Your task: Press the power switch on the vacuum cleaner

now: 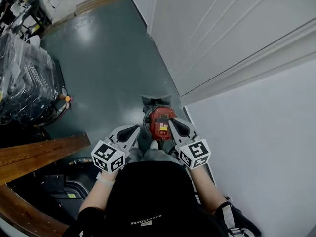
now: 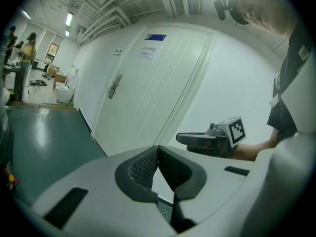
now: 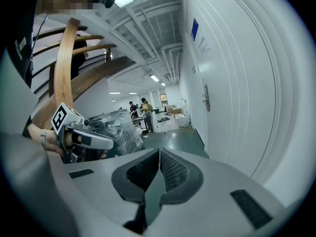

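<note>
The vacuum cleaner [image 1: 160,120], a round grey body with a red top, stands on the green floor by the door's corner. In the head view my left gripper [image 1: 133,129] is held just left of it and my right gripper [image 1: 174,125] just right of it, both pointing forward above the floor. Each has its jaws closed tip to tip with nothing between them. The left gripper [image 2: 158,148] view shows the right gripper [image 2: 210,139] beside it. The right gripper [image 3: 159,153] view shows the left gripper [image 3: 81,139]. Neither gripper view shows the vacuum, and I cannot make out its switch.
A white door [image 1: 222,28] and white wall [image 1: 266,142] close off the right side. A plastic-wrapped pallet [image 1: 24,78] stands at the left, and a curved wooden rail [image 1: 39,154] runs near my left arm. People stand at tables far back [image 3: 143,112].
</note>
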